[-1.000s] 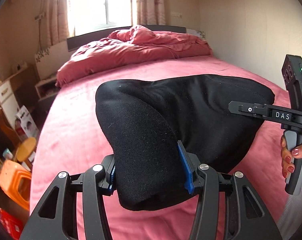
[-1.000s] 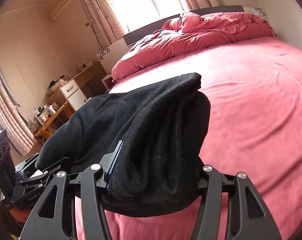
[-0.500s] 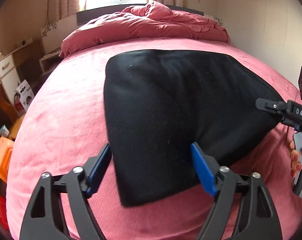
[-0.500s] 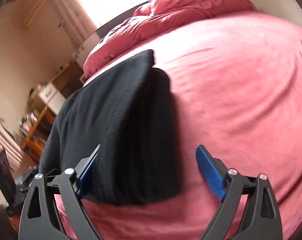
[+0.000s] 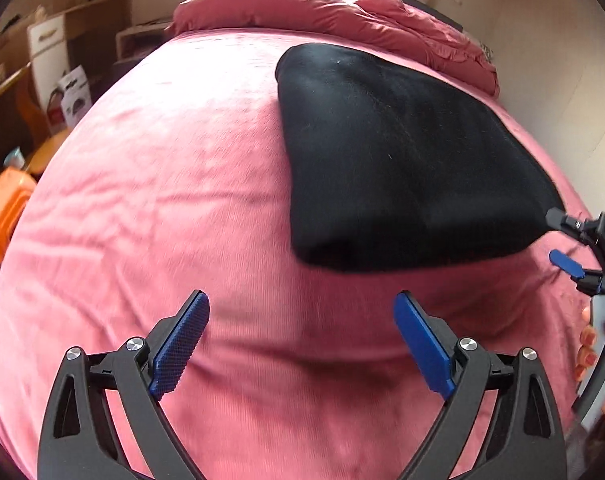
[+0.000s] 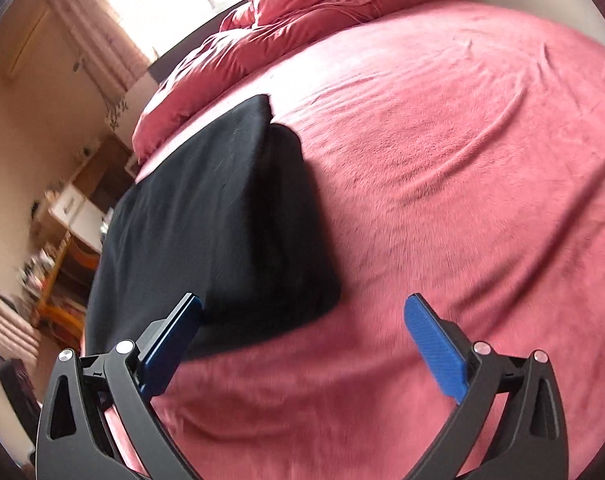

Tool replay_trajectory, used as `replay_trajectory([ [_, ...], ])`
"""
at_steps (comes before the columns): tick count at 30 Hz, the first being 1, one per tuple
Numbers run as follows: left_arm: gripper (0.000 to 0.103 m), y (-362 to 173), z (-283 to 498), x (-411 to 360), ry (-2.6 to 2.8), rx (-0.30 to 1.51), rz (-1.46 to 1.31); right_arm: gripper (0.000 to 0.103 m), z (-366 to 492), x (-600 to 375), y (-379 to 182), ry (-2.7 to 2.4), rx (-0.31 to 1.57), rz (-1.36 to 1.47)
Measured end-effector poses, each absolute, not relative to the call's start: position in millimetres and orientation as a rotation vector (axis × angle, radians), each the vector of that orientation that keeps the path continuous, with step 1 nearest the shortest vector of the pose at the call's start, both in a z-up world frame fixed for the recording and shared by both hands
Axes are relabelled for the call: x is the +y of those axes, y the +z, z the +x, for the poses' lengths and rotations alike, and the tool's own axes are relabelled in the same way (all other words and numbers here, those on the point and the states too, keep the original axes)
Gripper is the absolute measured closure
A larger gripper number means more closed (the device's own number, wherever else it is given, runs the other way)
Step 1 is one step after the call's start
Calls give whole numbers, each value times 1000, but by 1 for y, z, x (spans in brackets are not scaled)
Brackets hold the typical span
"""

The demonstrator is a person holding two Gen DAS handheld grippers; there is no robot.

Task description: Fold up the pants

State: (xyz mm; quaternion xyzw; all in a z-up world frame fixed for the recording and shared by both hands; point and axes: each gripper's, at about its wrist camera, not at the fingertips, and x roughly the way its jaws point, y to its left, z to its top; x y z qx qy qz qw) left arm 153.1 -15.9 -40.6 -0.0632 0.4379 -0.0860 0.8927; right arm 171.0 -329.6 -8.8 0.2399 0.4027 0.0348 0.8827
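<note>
Left gripper [image 5: 302, 344]: blue pads spread wide, nothing between, poised over bare pink sheet [image 5: 142, 200]. Right gripper [image 6: 302, 344]: fingers likewise apart, left pad just beside near edge of pants [image 6: 206, 220]. Pants, folded into thick black bundle, lie flat on bed at 1 o'clock of left gripper, 11 o'clock of right. Risk, as judged: plush layers spring open unpressed; open pad snags edge on withdrawal, dragging fold askew. Crumpled duvet [image 5: 342, 12] at 12.
</note>
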Motion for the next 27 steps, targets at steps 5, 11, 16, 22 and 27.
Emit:
replay_trajectory([
  [5, 10, -43, 114, -18, -145, 922, -115, 2, 132, -297, -17, 42, 897, 458],
  [11, 9, -56, 64, -17, -103, 948, -81, 2, 79, -255, -32, 35, 906, 429],
  [16, 9, -46, 43, -13, -100, 912, -69, 2, 51, -241, -26, 4, 876, 309],
  [22, 4, -15, 31, -12, -72, 819, -75, 2, 24, -235, 2, -36, 818, 336],
  [27, 4, 17, 25, -11, -43, 739, -69, 2, 11, -217, 32, -18, 759, 244],
])
